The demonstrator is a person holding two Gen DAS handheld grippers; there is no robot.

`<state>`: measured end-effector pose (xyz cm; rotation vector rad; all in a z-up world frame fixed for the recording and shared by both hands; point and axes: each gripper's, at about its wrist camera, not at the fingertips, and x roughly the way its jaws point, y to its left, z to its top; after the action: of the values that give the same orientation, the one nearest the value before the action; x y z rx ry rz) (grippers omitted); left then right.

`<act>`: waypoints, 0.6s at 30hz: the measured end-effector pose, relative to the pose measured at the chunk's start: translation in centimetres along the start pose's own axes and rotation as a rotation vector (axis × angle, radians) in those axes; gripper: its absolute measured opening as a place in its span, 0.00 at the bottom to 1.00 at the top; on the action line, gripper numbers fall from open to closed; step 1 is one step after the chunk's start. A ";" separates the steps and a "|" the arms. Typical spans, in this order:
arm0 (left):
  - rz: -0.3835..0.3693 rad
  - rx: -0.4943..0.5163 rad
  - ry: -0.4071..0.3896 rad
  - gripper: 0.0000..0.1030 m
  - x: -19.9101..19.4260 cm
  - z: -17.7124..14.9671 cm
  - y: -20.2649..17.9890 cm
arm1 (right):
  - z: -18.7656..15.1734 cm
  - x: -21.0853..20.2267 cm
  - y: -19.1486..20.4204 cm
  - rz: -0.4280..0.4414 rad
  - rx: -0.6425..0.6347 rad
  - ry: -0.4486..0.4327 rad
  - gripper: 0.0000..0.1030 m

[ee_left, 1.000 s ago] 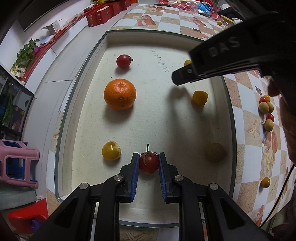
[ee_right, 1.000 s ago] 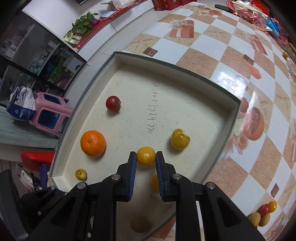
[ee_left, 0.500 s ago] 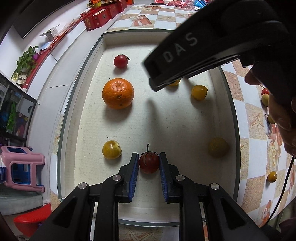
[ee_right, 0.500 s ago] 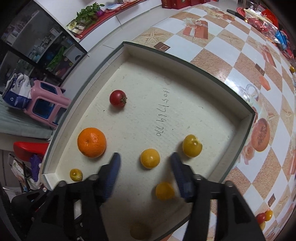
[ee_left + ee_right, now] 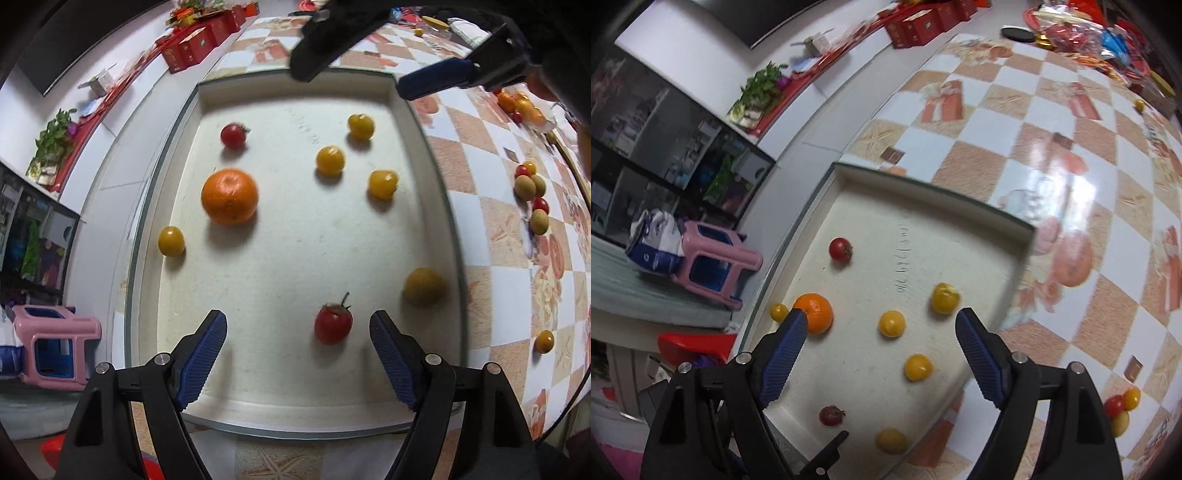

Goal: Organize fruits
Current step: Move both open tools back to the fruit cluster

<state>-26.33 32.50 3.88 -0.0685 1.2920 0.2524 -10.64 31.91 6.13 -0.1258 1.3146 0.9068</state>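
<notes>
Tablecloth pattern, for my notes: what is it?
Orange-and-white checks on the tablecloth, clearest in the right wrist view.

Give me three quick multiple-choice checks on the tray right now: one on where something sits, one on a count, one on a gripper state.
1. Where does the orange lie?
A. in the white tray
B. on the checked tablecloth
C. between gripper fingers

2. How many red tomatoes lie in the tray?
A. one
B. two
C. four

3. How is the left gripper?
A. shut on a tomato
B. open, gripping nothing
C. shut and empty

Answers:
1 A, it rests on the tray floor near the left wall.
2 B, the far red tomato and the stemmed red tomato.
3 B, its jaws have just been opening and stand clear of the stemmed red tomato between them.
</notes>
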 end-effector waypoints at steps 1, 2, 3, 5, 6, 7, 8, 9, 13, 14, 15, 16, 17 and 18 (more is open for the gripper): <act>-0.001 0.008 -0.005 0.79 -0.3 0.1 -0.3 | -0.3 -0.6 -0.4 -0.007 0.015 -0.011 0.82; -0.003 0.014 -0.009 0.79 -0.4 0.2 -0.5 | -0.6 -1.2 -0.9 -0.016 0.029 -0.020 0.82; -0.007 0.022 -0.013 0.79 -0.6 0.4 -0.9 | -0.9 -1.9 -1.6 -0.029 0.048 -0.027 0.82; -0.013 0.037 -0.018 0.78 -0.8 0.7 -1.4 | -1.8 -3.3 -3.4 -0.052 0.084 -0.040 0.82; -0.017 0.049 -0.021 0.79 -0.8 0.9 -1.5 | -2.5 -4.2 -4.4 -0.072 0.106 -0.050 0.82; -0.020 0.058 -0.024 0.78 -0.9 1.0 -1.9 | -3.1 -4.8 -5.2 -0.086 0.119 -0.055 0.82; -0.024 0.069 -0.028 0.79 -1.1 1.2 -2.3 | -3.9 -5.6 -6.3 -0.105 0.139 -0.059 0.82; -0.027 0.079 -0.031 0.79 -1.1 1.4 -2.5 | -4.4 -6.0 -6.9 -0.118 0.150 -0.060 0.82; -0.047 0.116 -0.040 0.79 -1.4 2.5 -3.5 | -8.1 -8.4 -10.2 -0.199 0.209 -0.055 0.82; -0.054 0.124 -0.043 0.79 -1.5 2.5 -3.8 | -9.2 -8.9 -10.8 -0.216 0.222 -0.050 0.82; -0.061 0.135 -0.046 0.79 -1.6 2.8 -4.3 | -10.3 -9.2 -11.3 -0.230 0.235 -0.044 0.82; -0.066 0.146 -0.048 0.79 -1.7 2.9 -4.7 | -11.5 -9.6 -11.9 -0.241 0.249 -0.035 0.82; -0.071 0.159 -0.050 0.79 -1.8 3.1 -5.2 | -12.5 -9.8 -12.1 -0.248 0.258 -0.027 0.82; -0.075 0.171 -0.053 0.79 -2.0 3.1 -6.0 | -14.0 -10.0 -12.3 -0.255 0.264 -0.015 0.82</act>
<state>-22.54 26.99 6.09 0.0354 1.2510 0.0781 -13.49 10.97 5.72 -0.0780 1.3567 0.5130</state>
